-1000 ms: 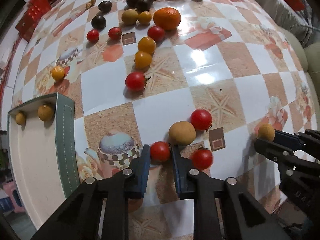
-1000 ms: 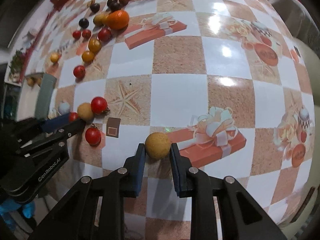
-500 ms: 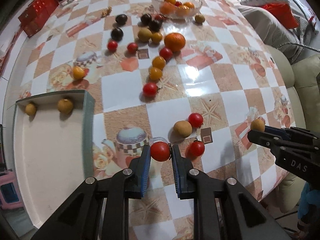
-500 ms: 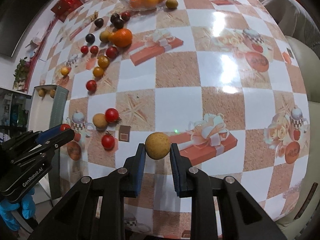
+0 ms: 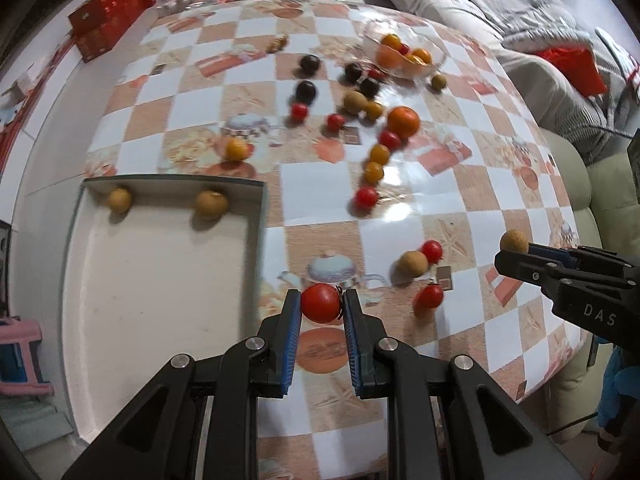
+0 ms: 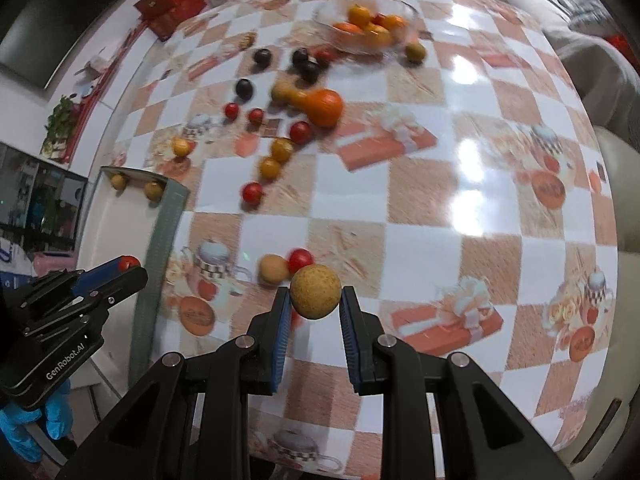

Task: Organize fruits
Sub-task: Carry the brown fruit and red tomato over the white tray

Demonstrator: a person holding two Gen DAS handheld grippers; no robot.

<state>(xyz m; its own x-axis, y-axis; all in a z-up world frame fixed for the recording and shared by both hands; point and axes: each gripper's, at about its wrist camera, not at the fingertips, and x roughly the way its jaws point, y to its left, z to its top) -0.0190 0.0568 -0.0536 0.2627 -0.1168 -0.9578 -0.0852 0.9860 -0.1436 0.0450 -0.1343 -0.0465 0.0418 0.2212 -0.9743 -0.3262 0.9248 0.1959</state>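
My left gripper (image 5: 321,305) is shut on a red cherry tomato (image 5: 321,303) and holds it above the table, just right of the white tray (image 5: 160,280). My right gripper (image 6: 314,299) is shut on a tan longan (image 6: 315,291), also lifted; it shows at the right of the left wrist view (image 5: 515,241). The tray (image 6: 162,216) holds two tan longans (image 5: 211,204) against its far wall. The left gripper appears at the left of the right wrist view (image 6: 128,266).
Several tomatoes, yellow fruits, dark plums and an orange (image 5: 403,121) lie scattered on the checkered table (image 5: 460,184). A tan longan (image 5: 412,264) and two red tomatoes sit near the front. A glass bowl (image 5: 404,54) of fruit stands at the back. A sofa (image 5: 560,60) is to the right.
Both grippers have risen well above the table with their fruits. The left one has shifted toward the tray; the right one has moved left toward the table's middle.
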